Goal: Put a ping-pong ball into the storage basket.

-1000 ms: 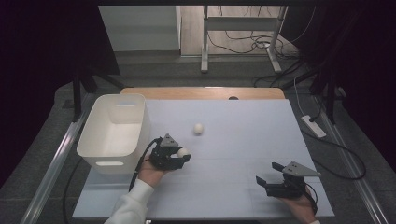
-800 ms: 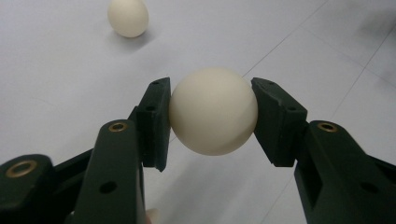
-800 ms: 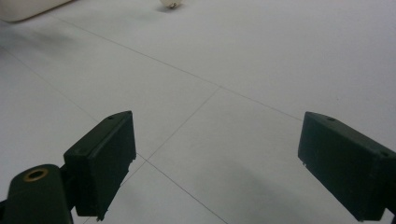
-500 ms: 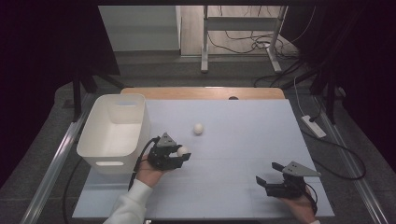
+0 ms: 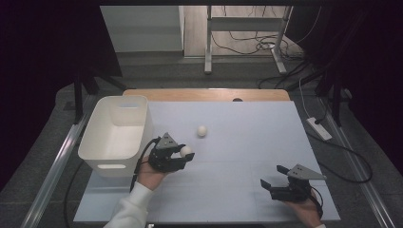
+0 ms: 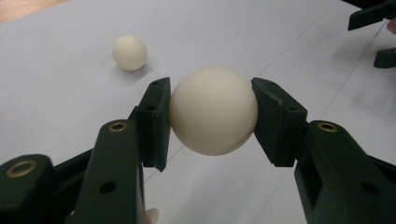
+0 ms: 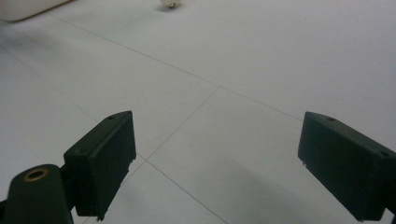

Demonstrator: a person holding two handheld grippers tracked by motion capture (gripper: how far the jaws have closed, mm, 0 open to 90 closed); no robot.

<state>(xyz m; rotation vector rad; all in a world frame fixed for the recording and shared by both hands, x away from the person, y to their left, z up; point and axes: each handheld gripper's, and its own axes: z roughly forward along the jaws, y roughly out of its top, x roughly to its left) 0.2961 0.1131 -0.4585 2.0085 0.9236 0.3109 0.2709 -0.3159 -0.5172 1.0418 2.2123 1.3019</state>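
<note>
The left gripper (image 6: pixel 212 112) clamps a smooth, likely light and slippery ball (image 6: pixel 213 111) across its widest part just above the surface (image 5: pixel 247 142) beside the bin (image 5: pixel 116 130), while the right gripper's (image 5: pixel 275 178) fingers stand open.

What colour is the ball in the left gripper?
Cream, off-white, plain with no pattern. The ball shows best in the left gripper view, clamped in the left gripper.

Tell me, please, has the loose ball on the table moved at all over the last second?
No. The loose ball lies at the same spot beside the white bin, just beyond the left hand-held gripper, which holds the other ball.
</note>
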